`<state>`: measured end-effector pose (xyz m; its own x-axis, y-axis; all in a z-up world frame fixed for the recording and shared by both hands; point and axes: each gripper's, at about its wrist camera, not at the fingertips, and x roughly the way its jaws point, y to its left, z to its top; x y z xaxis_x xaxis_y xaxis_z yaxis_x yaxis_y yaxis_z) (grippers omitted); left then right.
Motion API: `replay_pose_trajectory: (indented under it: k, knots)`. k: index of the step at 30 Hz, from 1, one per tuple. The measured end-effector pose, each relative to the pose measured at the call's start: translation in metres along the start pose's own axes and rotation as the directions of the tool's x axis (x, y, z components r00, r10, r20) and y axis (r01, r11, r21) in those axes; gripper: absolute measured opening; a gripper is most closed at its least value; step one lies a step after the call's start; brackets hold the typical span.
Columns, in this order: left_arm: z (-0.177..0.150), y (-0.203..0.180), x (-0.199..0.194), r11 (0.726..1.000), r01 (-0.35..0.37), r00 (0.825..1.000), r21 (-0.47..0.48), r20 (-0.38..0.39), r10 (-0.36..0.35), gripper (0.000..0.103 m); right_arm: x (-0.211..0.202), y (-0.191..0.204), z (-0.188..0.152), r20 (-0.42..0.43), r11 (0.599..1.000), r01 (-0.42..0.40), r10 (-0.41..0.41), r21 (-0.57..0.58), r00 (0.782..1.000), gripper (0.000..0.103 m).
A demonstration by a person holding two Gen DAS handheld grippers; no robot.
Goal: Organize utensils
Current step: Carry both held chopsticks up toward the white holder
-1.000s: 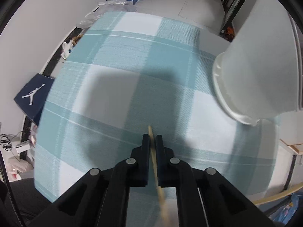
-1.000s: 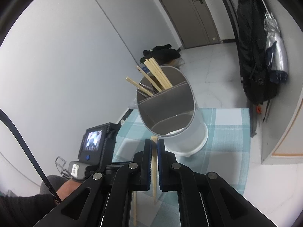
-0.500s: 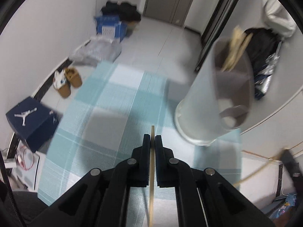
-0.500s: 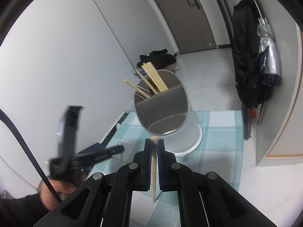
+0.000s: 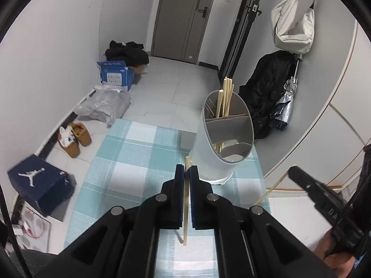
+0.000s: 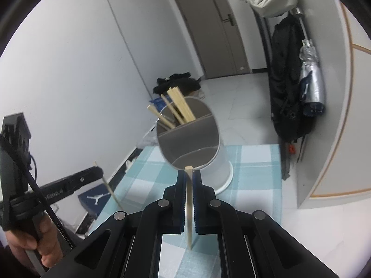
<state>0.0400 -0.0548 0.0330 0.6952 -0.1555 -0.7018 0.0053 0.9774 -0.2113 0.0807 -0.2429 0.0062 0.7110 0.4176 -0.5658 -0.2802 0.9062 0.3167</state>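
Lifting from the cloth (image 5: 129, 148), left gripper (image 5: 187, 173) now faces the holder (image 5: 226, 139) at frame centre; both grippers (image 6: 189, 178) pinch one chopstick (image 5: 185, 208) each, ready for insertion.

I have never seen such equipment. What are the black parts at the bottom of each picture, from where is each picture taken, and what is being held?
There is no robot here. A person holds a black two-finger tool in each hand, and a camera on each tool looks forward along its fingers. One picture comes from the left tool, the other from the right tool. Each tool is shut on one wooden chopstick: the left chopstick and the right chopstick. Ahead, a white utensil holder stands on a blue checked cloth. Its far compartment already holds several chopsticks. In the right tool's picture you also see the person's left hand at the lower left.
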Motion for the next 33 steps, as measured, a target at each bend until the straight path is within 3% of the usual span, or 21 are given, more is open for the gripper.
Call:
replay_pose_trajectory:
  k: [10,19,27,33]
  knots:
    - [0.002,0.000,-0.017,0.999,0.039,0.999,0.025,0.020,-0.039,0.001,-0.015,0.003,-0.002,0.038,0.999,0.038,-0.039,0.021,0.999,0.005]
    - [0.020,-0.007,-0.026,0.994,0.101,0.995,0.033,-0.005,-0.101,0.001,-0.031,0.006,0.018,0.094,0.999,0.048,-0.046,-0.014,0.994,0.005]
    - [0.053,-0.024,-0.043,0.986,0.165,0.984,0.041,0.055,-0.167,0.001,-0.051,-0.003,0.057,0.147,0.999,0.043,-0.042,0.000,0.988,0.005]
    - [0.094,-0.038,-0.049,0.980,0.192,0.975,0.051,0.107,-0.196,0.001,-0.064,0.002,0.104,0.200,0.999,0.042,-0.034,-0.035,0.979,0.005]
